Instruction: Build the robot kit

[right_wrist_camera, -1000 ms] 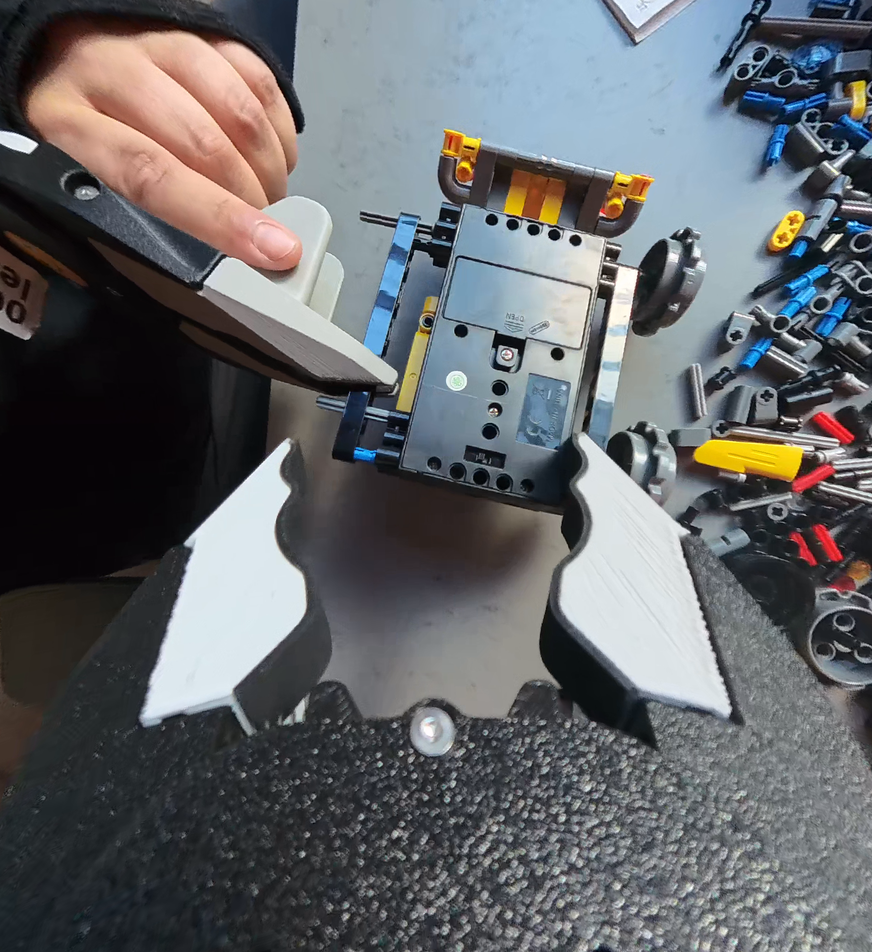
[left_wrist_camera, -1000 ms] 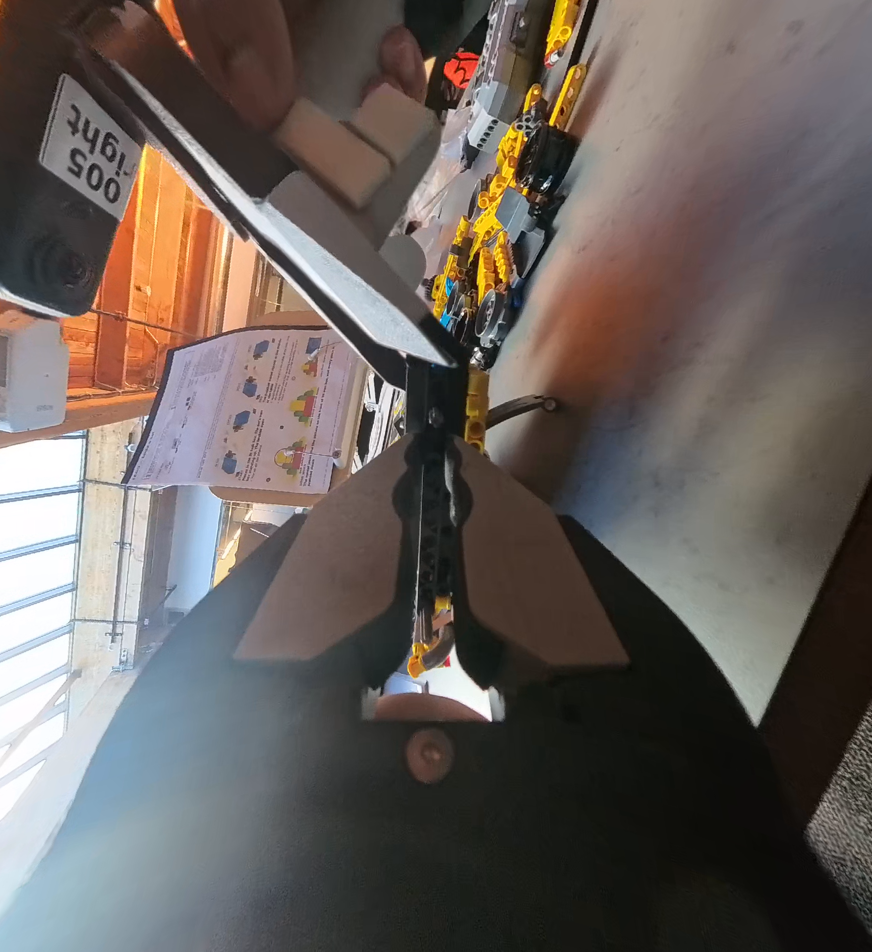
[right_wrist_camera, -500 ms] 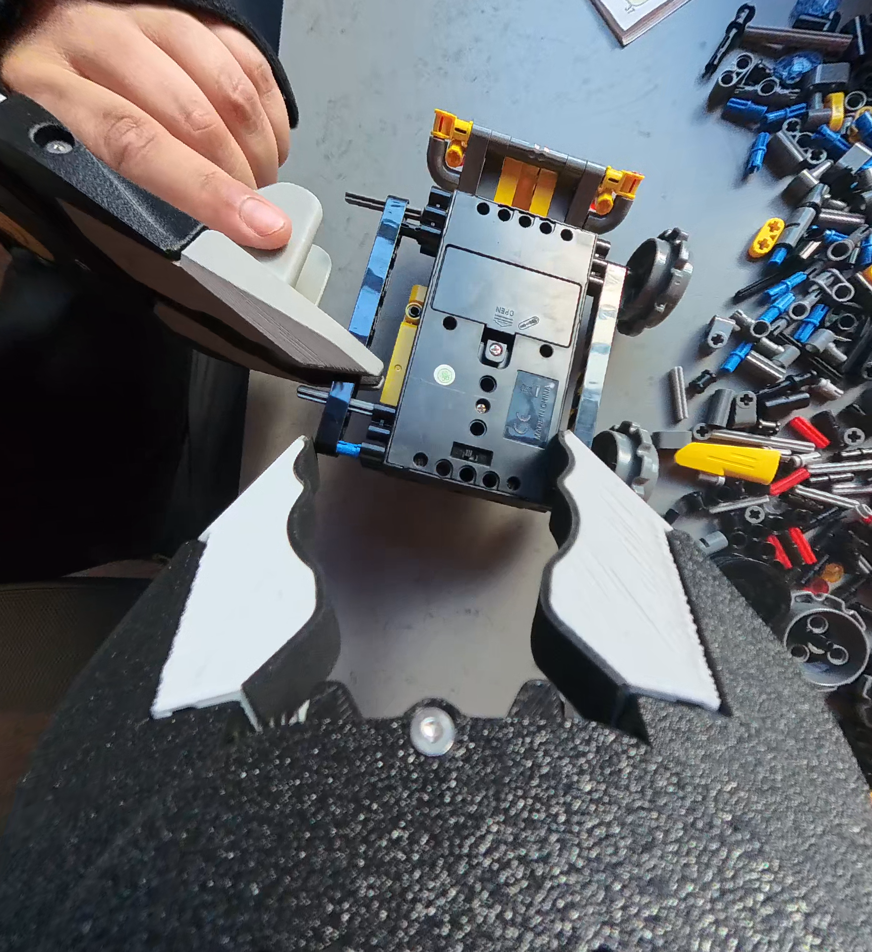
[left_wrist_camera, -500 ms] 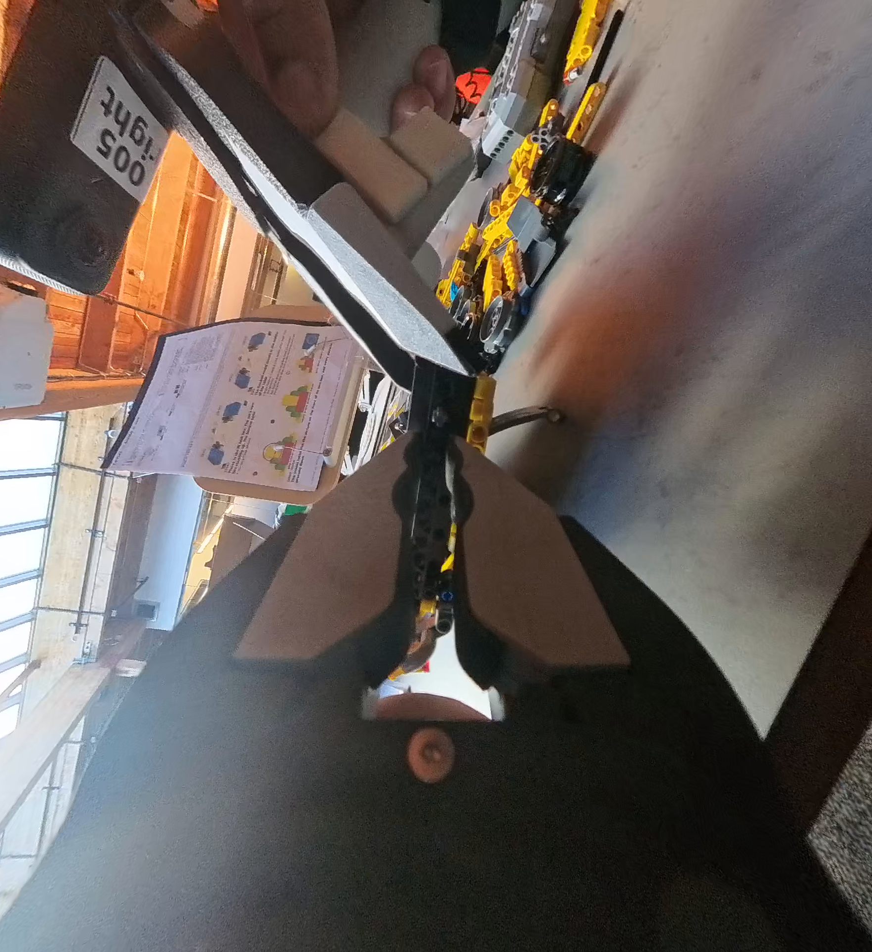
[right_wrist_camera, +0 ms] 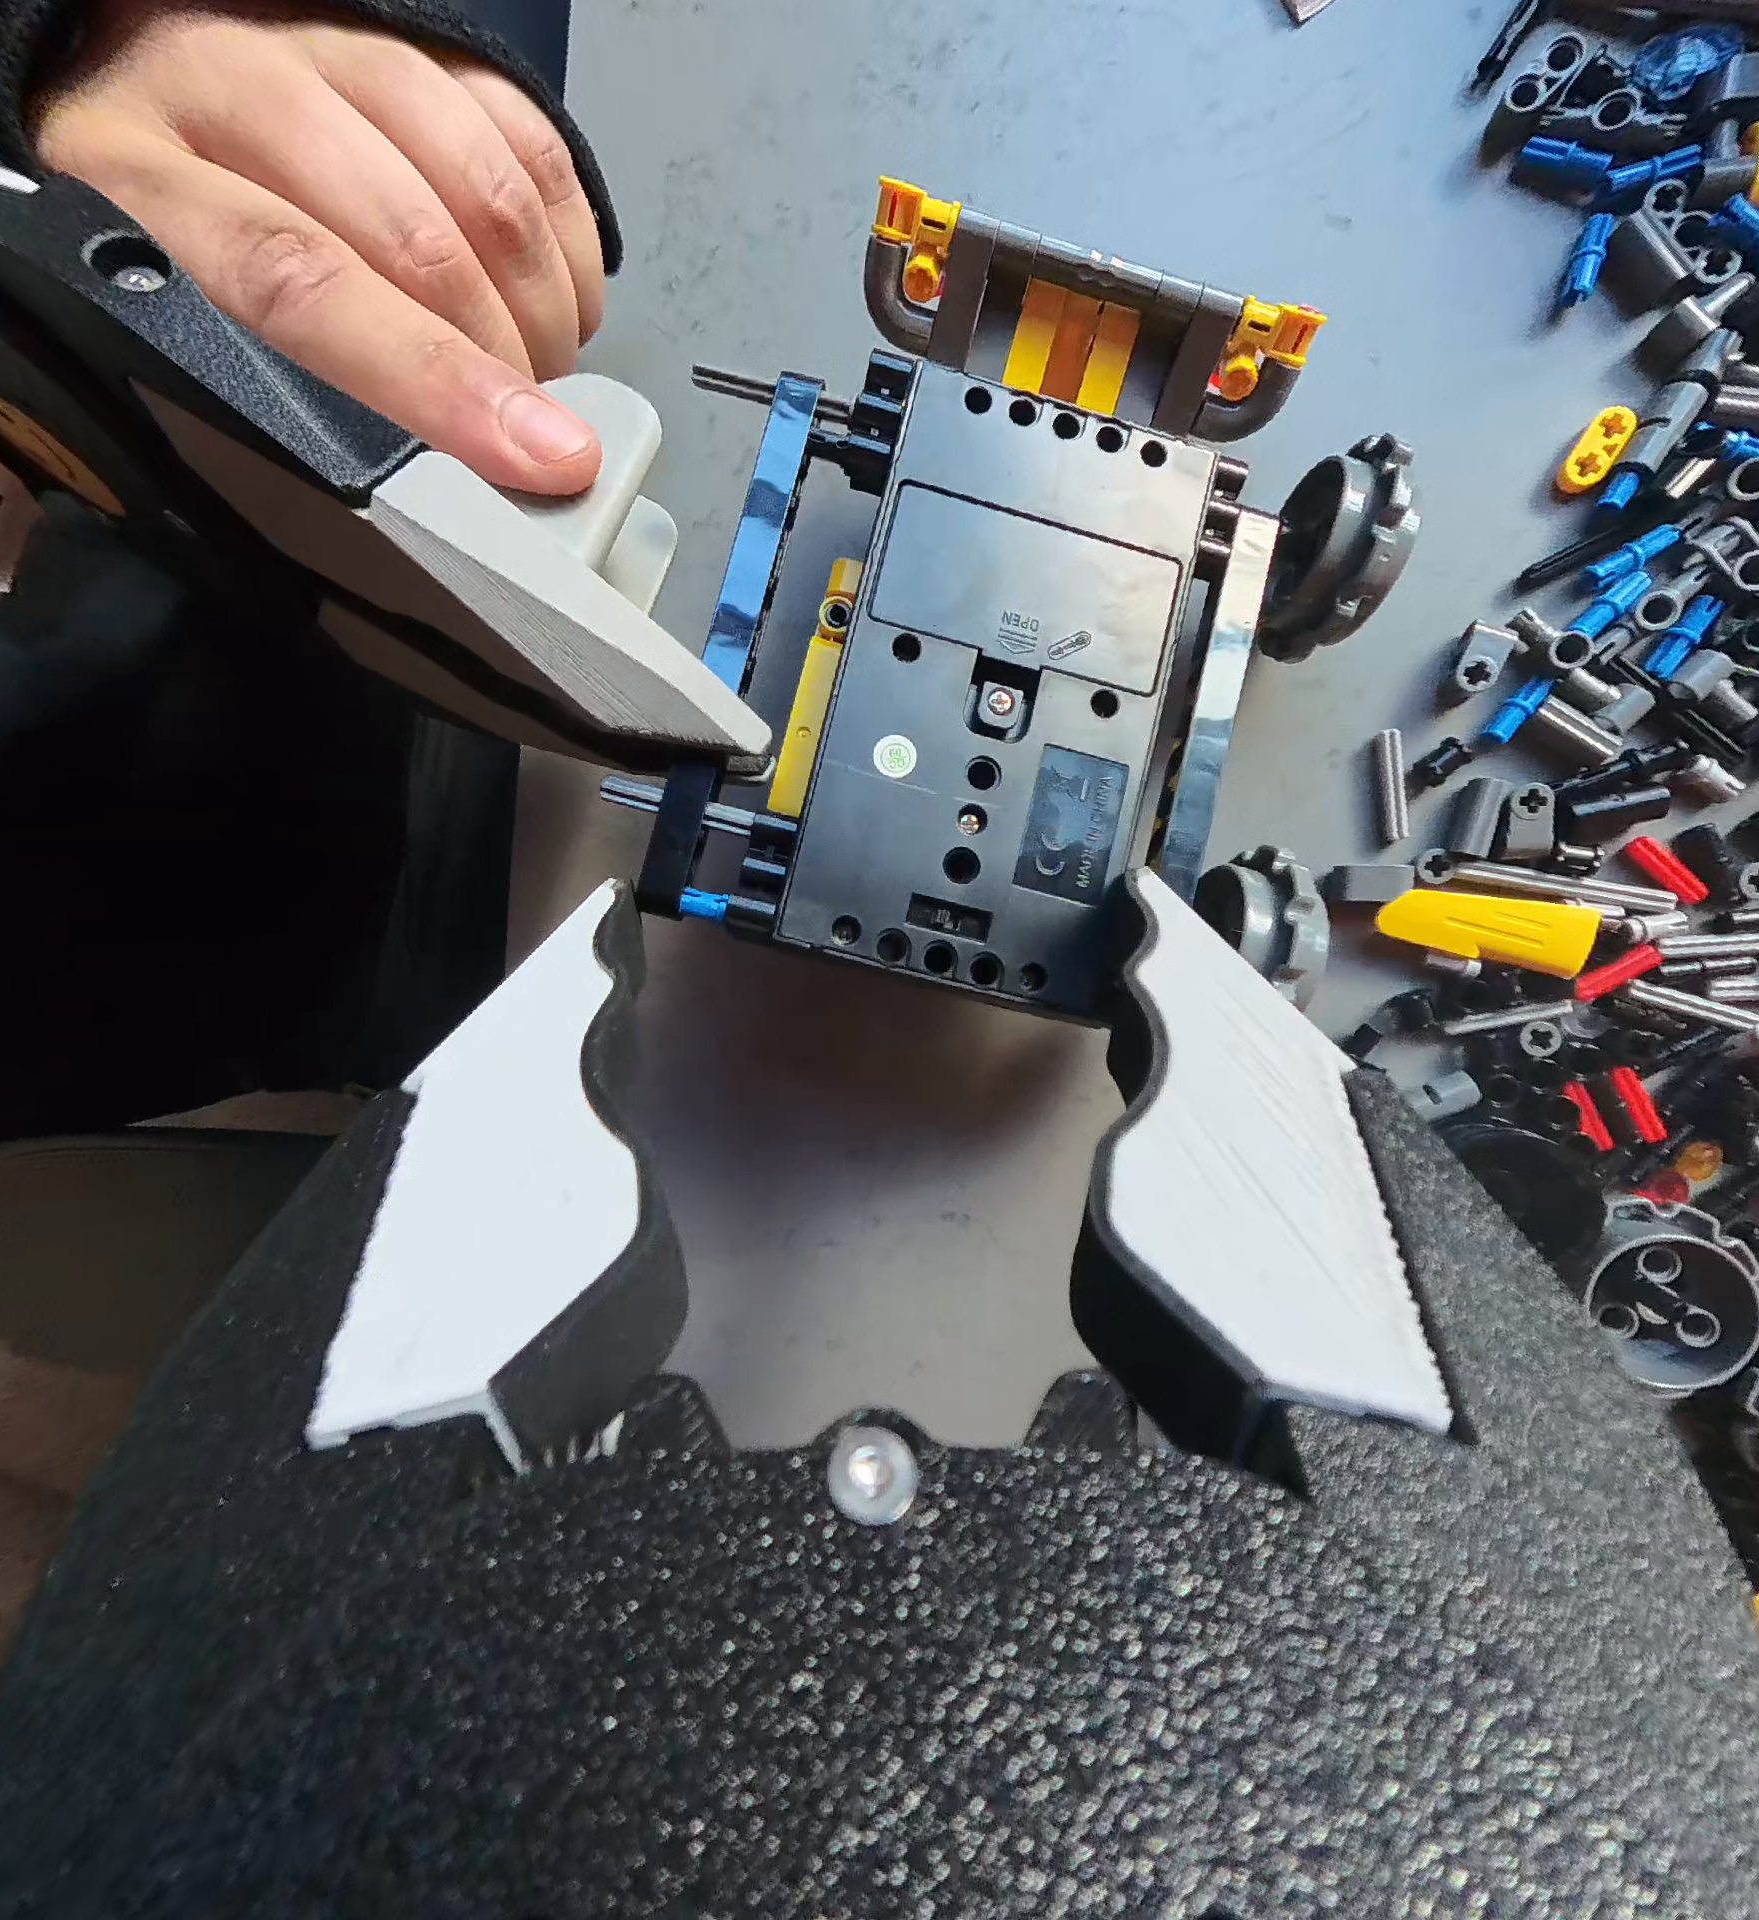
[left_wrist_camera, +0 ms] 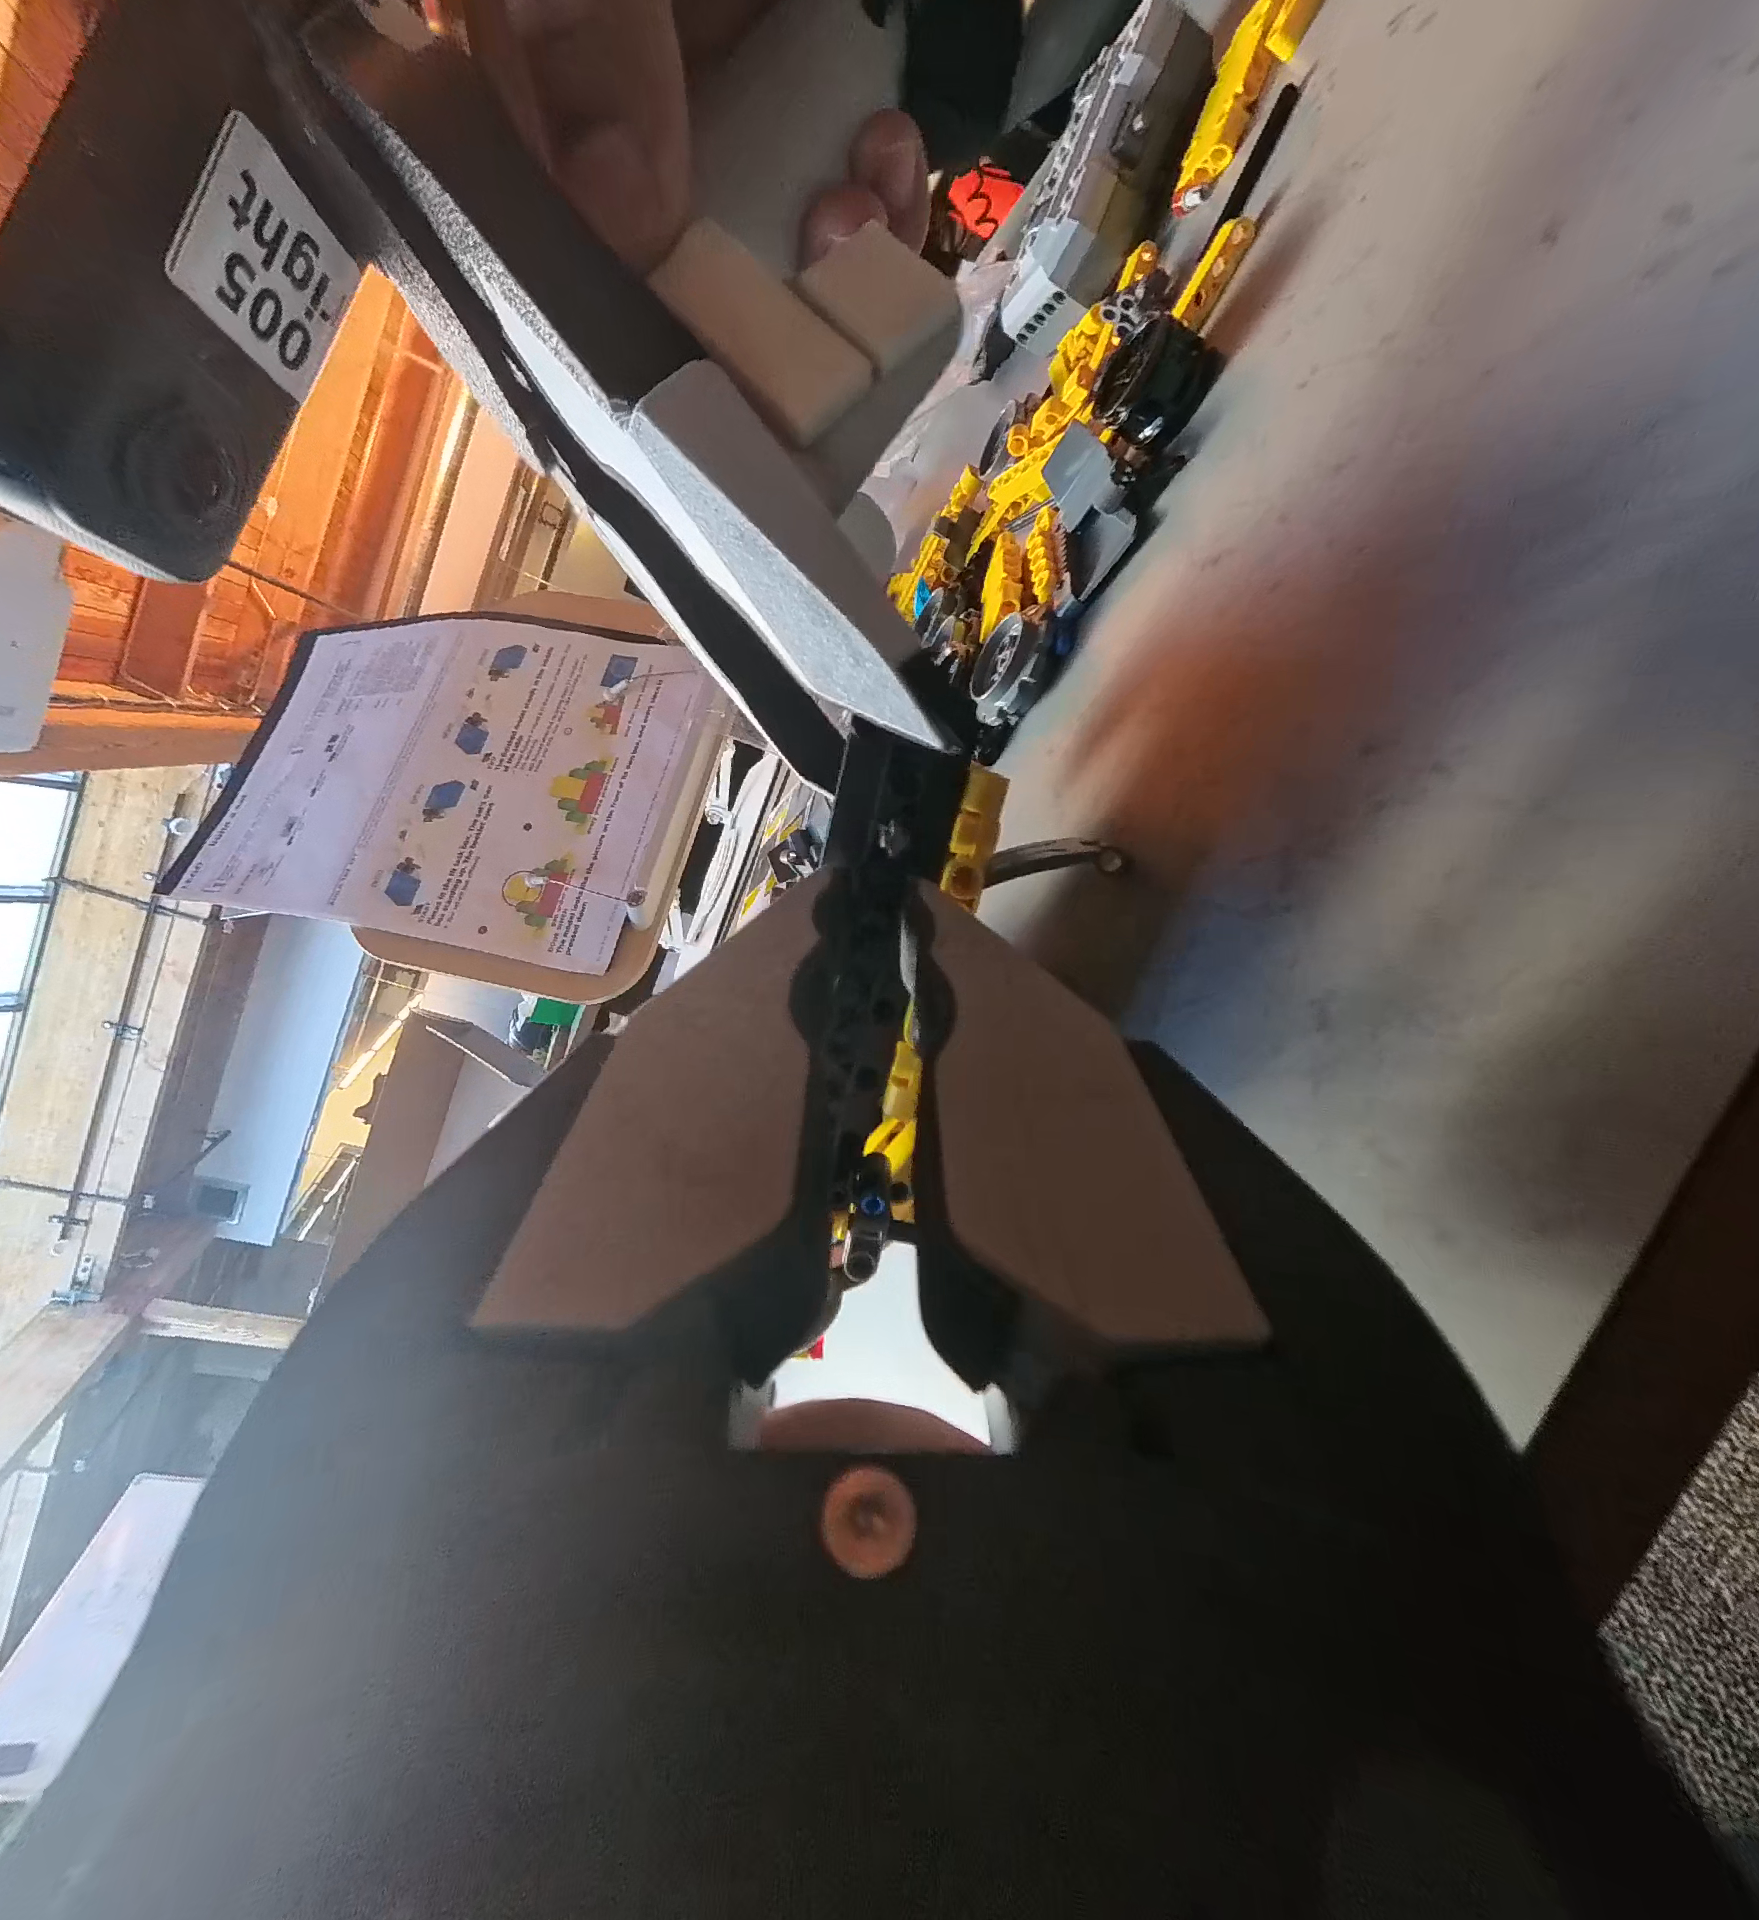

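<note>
Sideways, left gripper (right_wrist_camera: 740,753) pinches the brick chassis' (right_wrist_camera: 1000,717) beam (right gripper (right_wrist_camera: 880,935) spread, just beside).

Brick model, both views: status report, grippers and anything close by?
Left gripper shut on the brick model, at its black side beam. Right gripper open, its fingers level with the model's near end. Loose parts piled to the right on the table.
</note>
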The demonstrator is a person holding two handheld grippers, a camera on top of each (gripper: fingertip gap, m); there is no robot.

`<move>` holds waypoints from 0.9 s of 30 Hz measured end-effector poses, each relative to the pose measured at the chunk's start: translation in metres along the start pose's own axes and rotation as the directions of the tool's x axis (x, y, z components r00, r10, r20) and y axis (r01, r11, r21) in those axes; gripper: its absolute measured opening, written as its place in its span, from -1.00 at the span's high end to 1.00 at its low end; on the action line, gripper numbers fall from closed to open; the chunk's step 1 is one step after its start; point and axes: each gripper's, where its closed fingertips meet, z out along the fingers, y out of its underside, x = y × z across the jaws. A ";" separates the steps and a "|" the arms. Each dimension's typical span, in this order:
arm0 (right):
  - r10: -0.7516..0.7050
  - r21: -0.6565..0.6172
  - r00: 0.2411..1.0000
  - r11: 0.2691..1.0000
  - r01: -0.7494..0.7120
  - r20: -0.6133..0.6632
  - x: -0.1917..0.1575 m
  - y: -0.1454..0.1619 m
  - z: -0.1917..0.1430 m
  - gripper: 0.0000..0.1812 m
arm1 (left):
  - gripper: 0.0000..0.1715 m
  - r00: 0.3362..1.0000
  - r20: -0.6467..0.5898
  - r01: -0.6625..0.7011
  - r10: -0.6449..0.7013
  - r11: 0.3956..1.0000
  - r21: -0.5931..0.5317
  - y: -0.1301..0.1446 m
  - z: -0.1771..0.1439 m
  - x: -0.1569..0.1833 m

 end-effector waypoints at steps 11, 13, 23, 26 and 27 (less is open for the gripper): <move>-0.044 0.005 0.998 0.999 0.044 0.035 -0.007 0.001 -0.001 -0.16 | 0.93 1.000 0.004 0.024 -0.024 1.000 0.005 0.001 -0.001 0.001; -0.039 0.008 0.999 0.999 0.039 0.013 -0.003 0.001 0.000 -0.09 | 0.93 0.999 0.008 0.032 -0.032 0.999 0.007 0.001 0.000 0.000; 0.008 0.051 1.000 0.999 -0.008 0.008 0.001 -0.001 0.001 -0.01 | 0.92 0.993 0.024 0.112 -0.112 0.994 0.010 -0.001 0.003 -0.001; -0.004 0.058 1.000 0.998 0.003 0.014 0.001 -0.001 0.002 -0.01 | 0.92 0.993 0.022 0.117 -0.118 0.993 0.013 -0.001 0.002 -0.001; -0.009 0.057 1.000 0.998 0.008 0.018 0.001 -0.001 0.002 -0.01 | 0.92 0.992 0.023 0.121 -0.121 0.993 0.015 -0.001 0.003 -0.001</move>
